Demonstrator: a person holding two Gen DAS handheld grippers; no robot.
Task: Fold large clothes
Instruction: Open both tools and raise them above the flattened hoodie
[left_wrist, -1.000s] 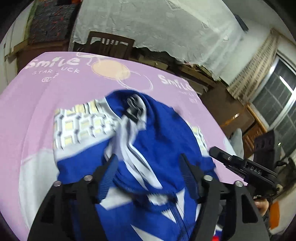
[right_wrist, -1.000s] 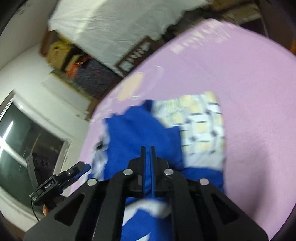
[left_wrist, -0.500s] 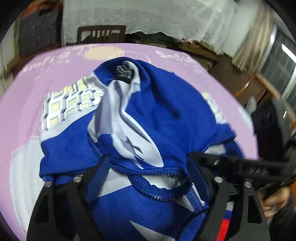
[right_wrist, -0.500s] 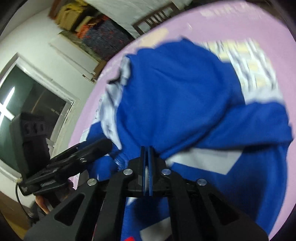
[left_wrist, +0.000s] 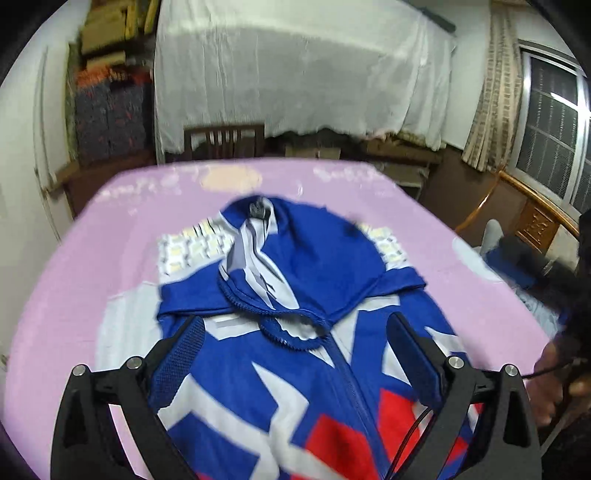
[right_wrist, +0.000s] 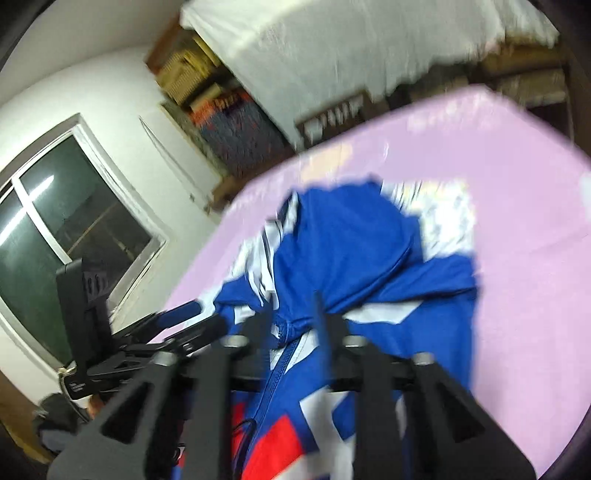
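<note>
Above the blue jacket (left_wrist: 325, 280) on the pink surface (left_wrist: 92, 258): hood just dropped, left tool (left_wrist: 295, 347) and right tool (right_wrist: 291, 325) opening, both empty, backing off; fold laid

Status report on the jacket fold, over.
Left claw opening wide, holding nothing. Right claw opening, off the cloth. Jacket flat on pink sheet, hood folded down over chest. Nothing in the way.

Dim indoor light; perhaps motion-blurred fisheye edges
</note>
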